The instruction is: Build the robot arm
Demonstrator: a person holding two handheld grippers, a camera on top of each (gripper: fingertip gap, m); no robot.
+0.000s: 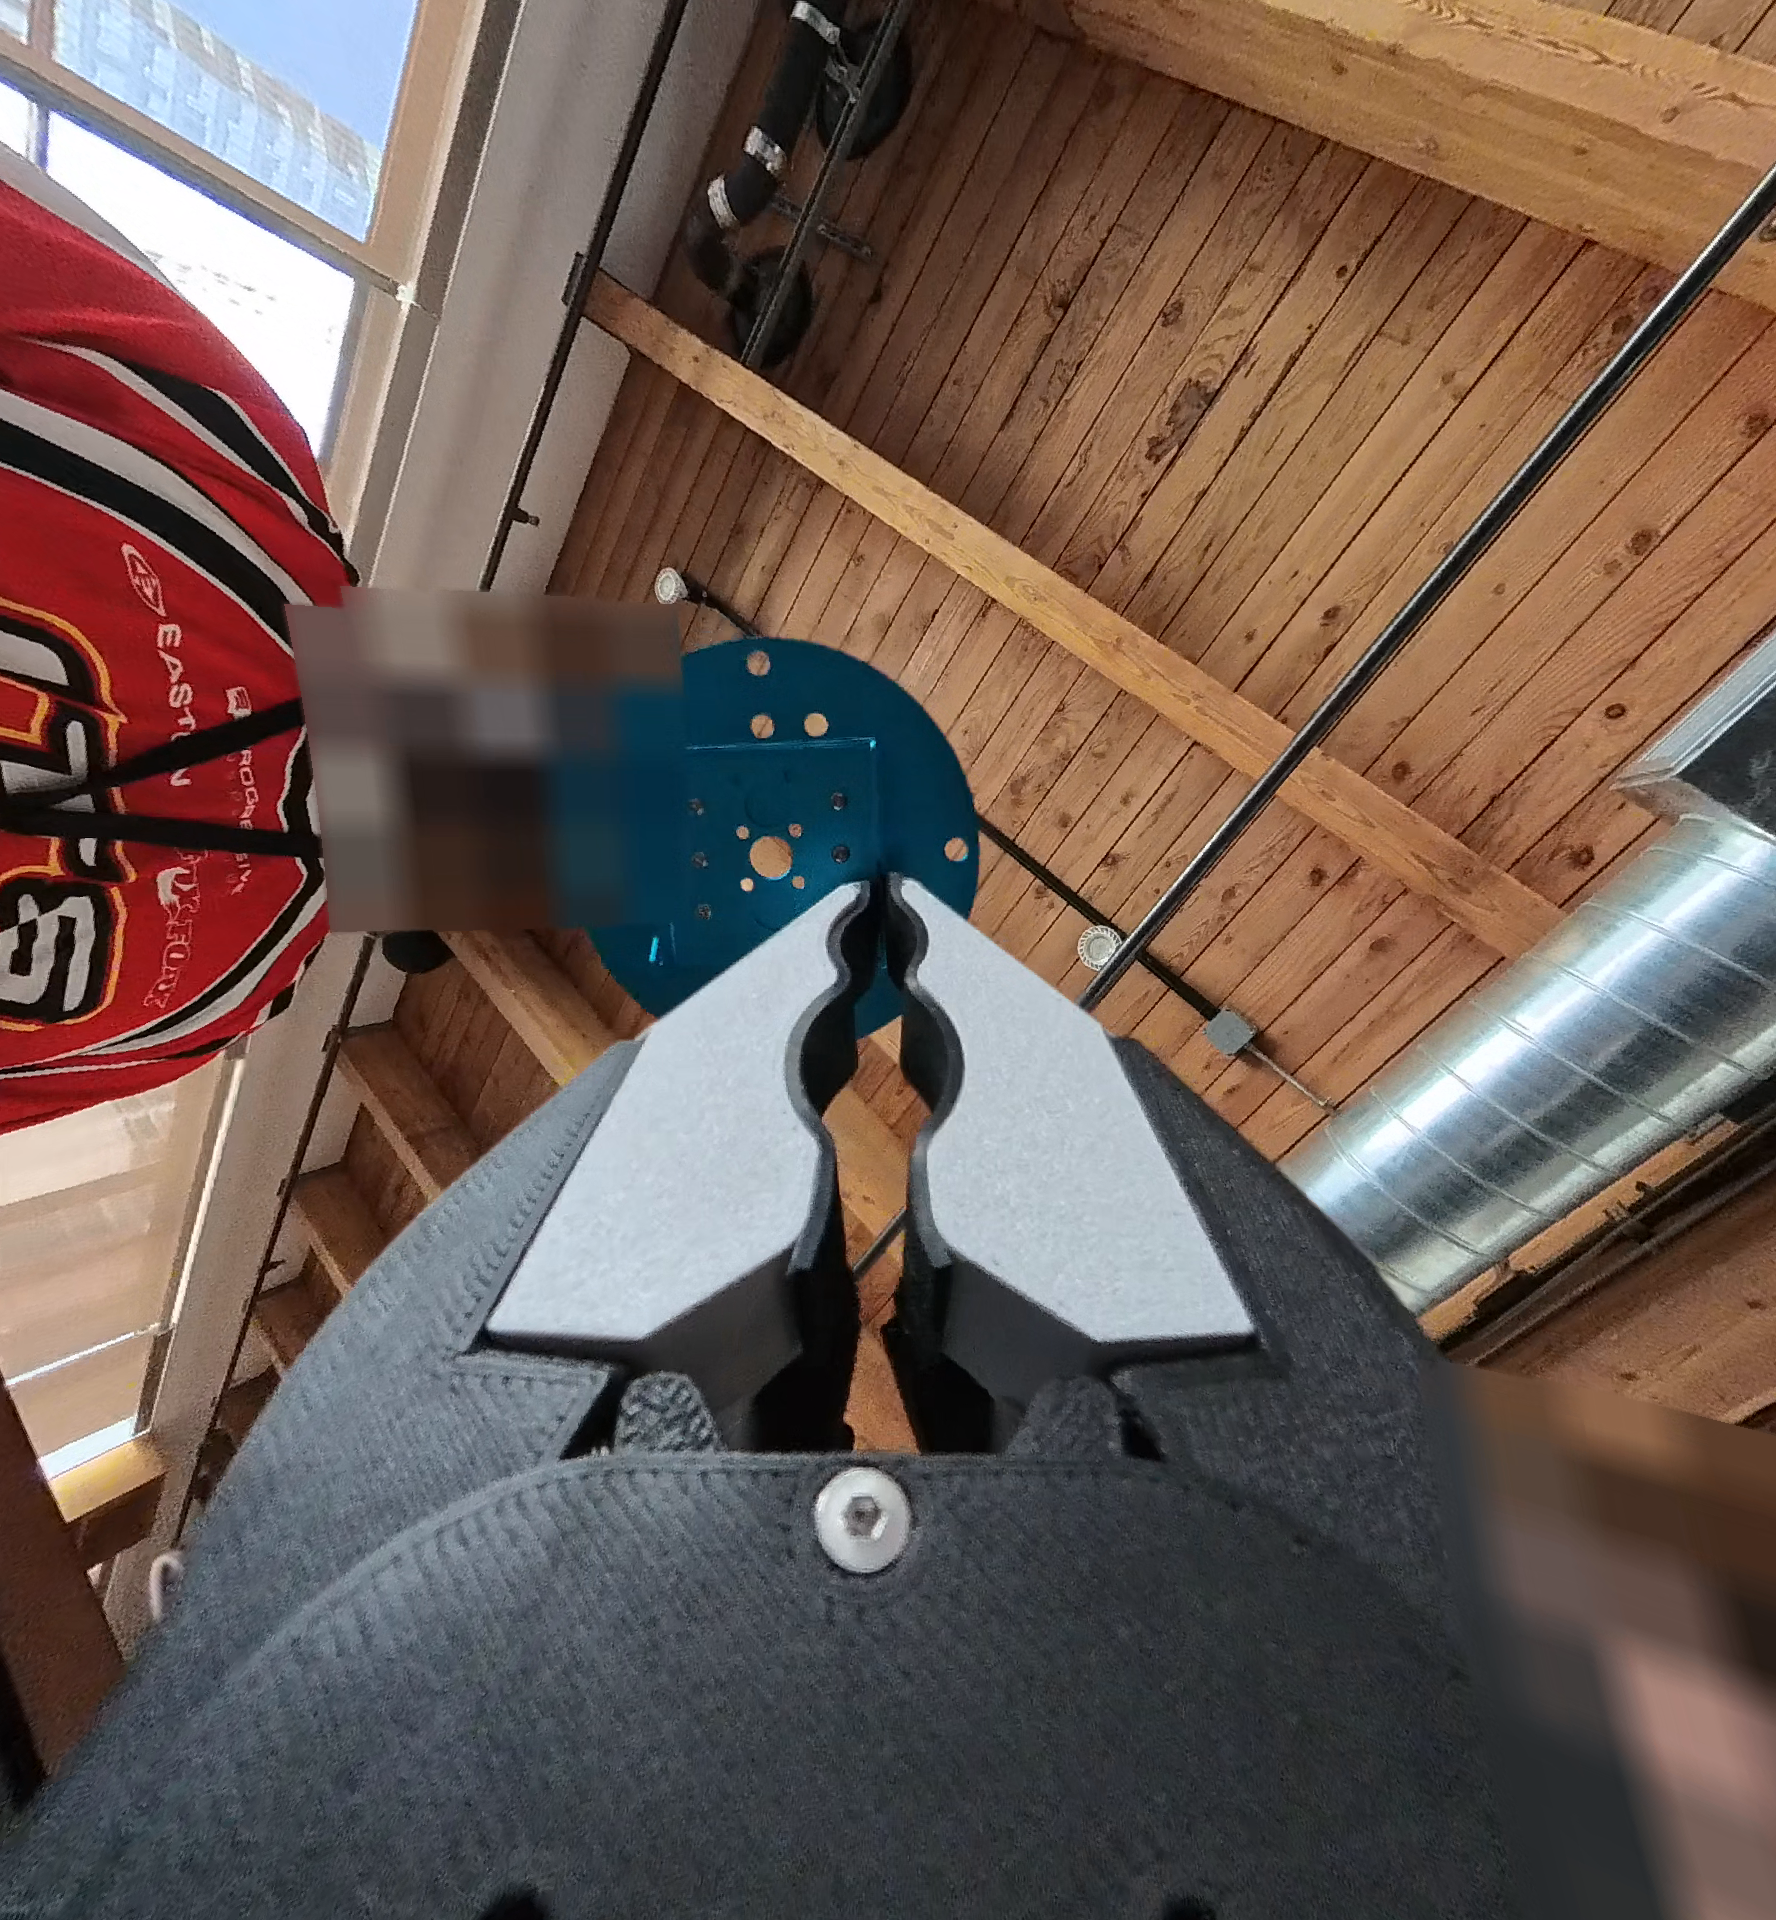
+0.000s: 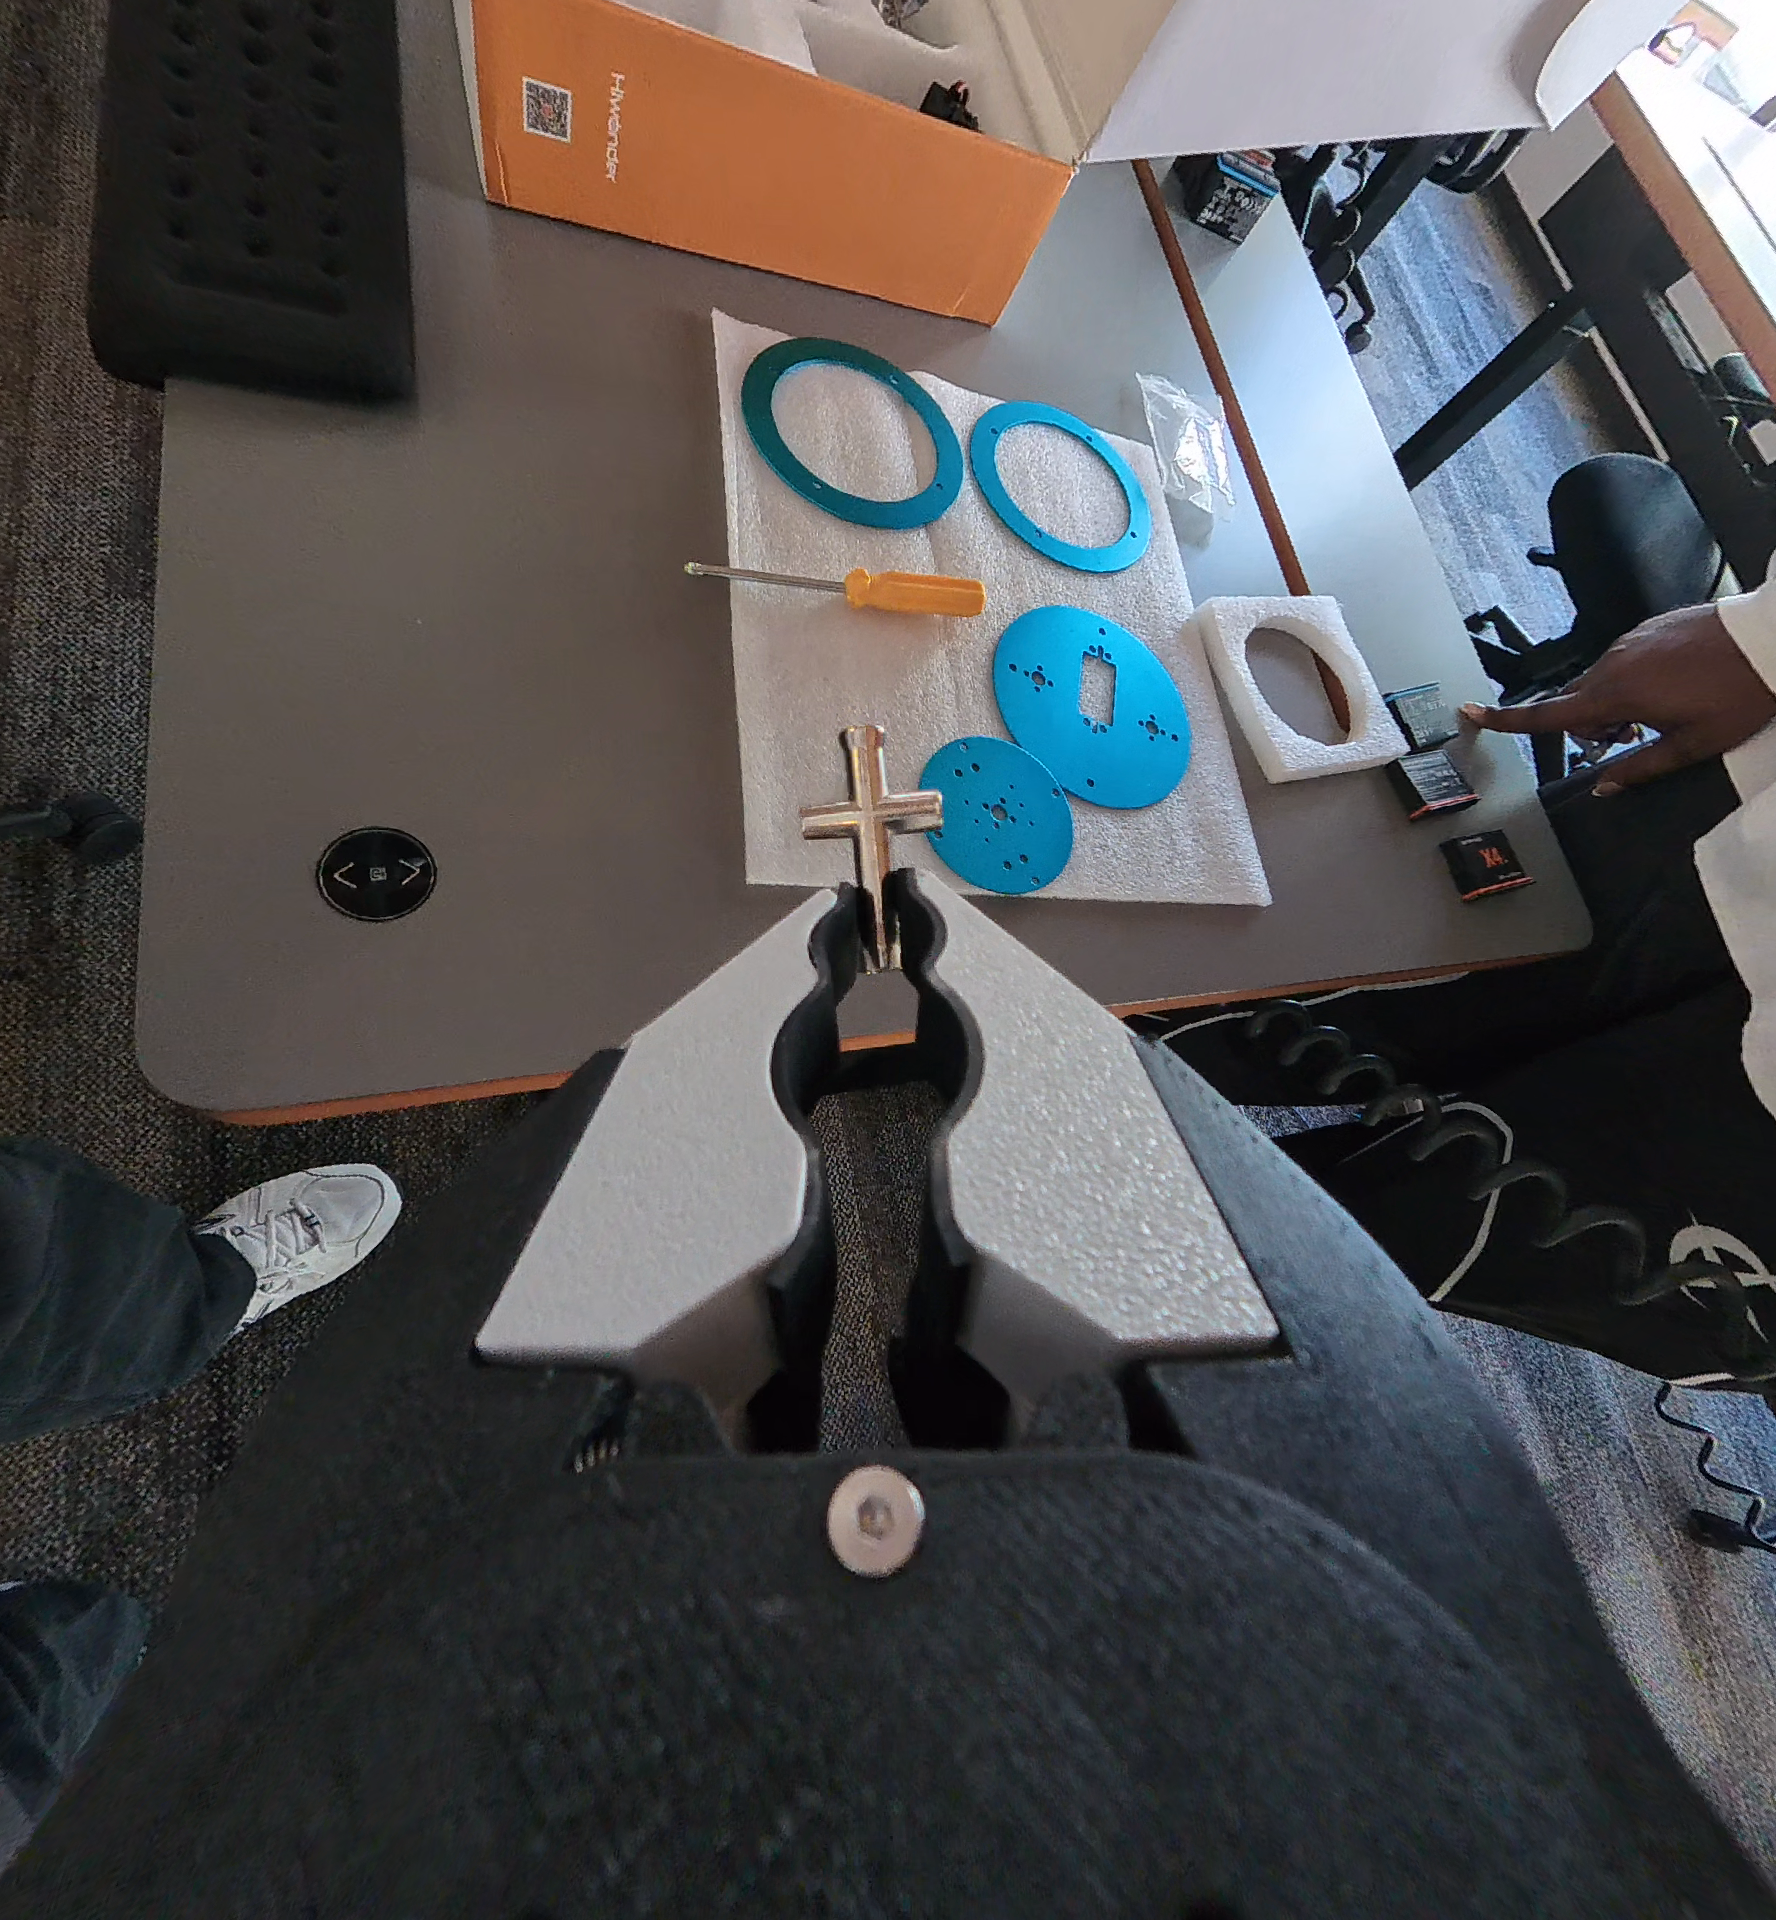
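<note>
My left gripper [image 1: 879,891] points up toward the wooden ceiling and is shut on the edge of a blue round metal plate [image 1: 811,821] with several holes and a square part on it. My right gripper [image 2: 876,894] is shut on one arm of a silver cross-shaped wrench [image 2: 868,816], held above the near edge of a white foam sheet [image 2: 811,665] on a grey table [image 2: 427,644]. On the sheet lie two blue rings [image 2: 848,434] [image 2: 1058,501], a large blue disc [image 2: 1092,707], a small blue disc [image 2: 996,814] and a yellow-handled screwdriver [image 2: 863,589].
An open orange box [image 2: 759,177] and a black foam pad [image 2: 250,187] sit at the far side. A white foam frame [image 2: 1289,686], small black boxes [image 2: 1484,864] and a plastic bag [image 2: 1190,447] lie right, near a person's hand [image 2: 1632,696]. A person in a red jersey [image 1: 84,644] stands left.
</note>
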